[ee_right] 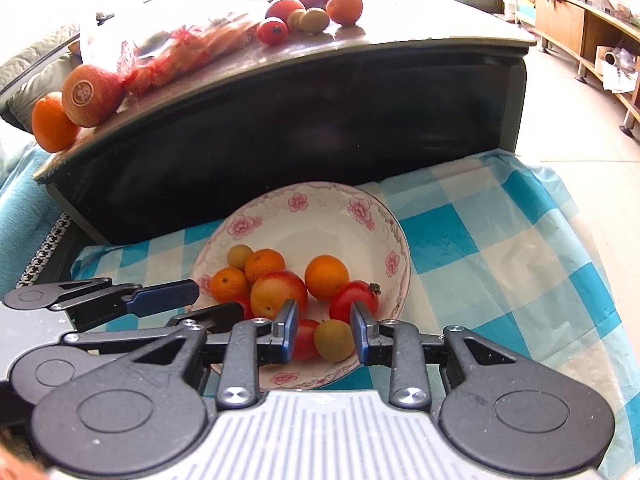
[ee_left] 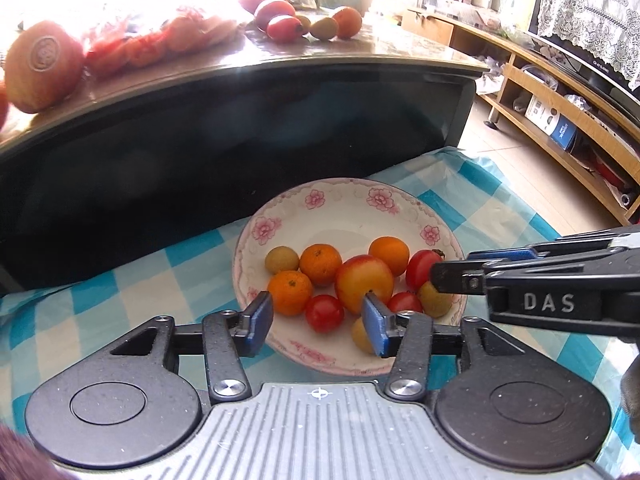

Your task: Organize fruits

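Observation:
A white plate with pink flowers (ee_left: 320, 204) (ee_right: 320, 228) stands on a blue-checked cloth. It holds mandarins (ee_left: 320, 264), a yellow-red peach (ee_left: 364, 283) (ee_right: 278, 294), red tomatoes (ee_left: 324, 313) and small longans (ee_left: 282, 260). My left gripper (ee_left: 318, 322) is open over the plate's near edge, with a tomato below the gap and neither pad touching it. My right gripper (ee_right: 324, 334) hangs over the plate's right side, its pads narrowly apart. A longan (ee_right: 334, 340) and a tomato (ee_right: 306, 340) lie between its fingers, and neither looks pressed. In the left wrist view it enters from the right (ee_left: 452, 280).
A dark low table (ee_left: 240, 120) (ee_right: 300, 120) rises right behind the plate. More fruit lies on it: an apple in netting (ee_left: 44, 66) (ee_right: 92, 94), an orange (ee_right: 52, 122) and a far cluster (ee_left: 304, 20) (ee_right: 312, 14). A wooden shelf unit (ee_left: 560, 92) stands on the right.

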A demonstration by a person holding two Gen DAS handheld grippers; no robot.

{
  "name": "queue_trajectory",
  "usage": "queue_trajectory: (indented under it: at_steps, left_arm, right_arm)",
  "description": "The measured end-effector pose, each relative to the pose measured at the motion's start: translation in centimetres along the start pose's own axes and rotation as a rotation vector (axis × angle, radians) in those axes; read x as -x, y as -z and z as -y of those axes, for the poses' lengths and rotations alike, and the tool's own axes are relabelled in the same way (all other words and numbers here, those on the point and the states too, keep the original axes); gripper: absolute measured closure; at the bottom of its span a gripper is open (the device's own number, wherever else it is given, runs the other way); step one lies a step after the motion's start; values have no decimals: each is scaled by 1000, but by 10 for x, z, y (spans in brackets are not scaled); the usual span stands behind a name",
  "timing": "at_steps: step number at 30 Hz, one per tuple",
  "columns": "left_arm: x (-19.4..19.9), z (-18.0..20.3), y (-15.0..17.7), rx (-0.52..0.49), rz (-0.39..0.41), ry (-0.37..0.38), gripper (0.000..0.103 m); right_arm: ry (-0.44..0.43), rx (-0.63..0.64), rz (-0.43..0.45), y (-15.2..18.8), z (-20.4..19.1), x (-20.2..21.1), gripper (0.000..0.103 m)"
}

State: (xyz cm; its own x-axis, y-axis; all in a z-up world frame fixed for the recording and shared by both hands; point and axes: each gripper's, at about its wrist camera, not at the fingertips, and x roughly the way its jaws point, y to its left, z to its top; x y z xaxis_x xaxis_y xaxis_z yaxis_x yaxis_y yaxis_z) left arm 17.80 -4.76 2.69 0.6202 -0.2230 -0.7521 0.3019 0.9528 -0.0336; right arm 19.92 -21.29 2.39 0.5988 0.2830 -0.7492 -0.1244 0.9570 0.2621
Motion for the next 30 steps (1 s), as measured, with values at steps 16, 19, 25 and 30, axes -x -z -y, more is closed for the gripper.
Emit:
queue_trajectory:
  at_steps: [16, 19, 25, 30]
  left_arm:
    - [34, 9, 39, 28, 0, -79, 18]
    - [40, 13, 49, 28, -3, -92, 18]
    - [54, 19, 68, 47, -1, -116, 13]
    - [65, 24, 80, 55, 8, -140, 3]
  right_arm:
    - [74, -16, -5, 47, -9, 46, 63]
    - [78, -28, -5, 56, -9, 55, 62]
    - [93, -31, -7, 79, -15, 70, 59]
    - [101, -38, -25, 99, -19, 79, 58]
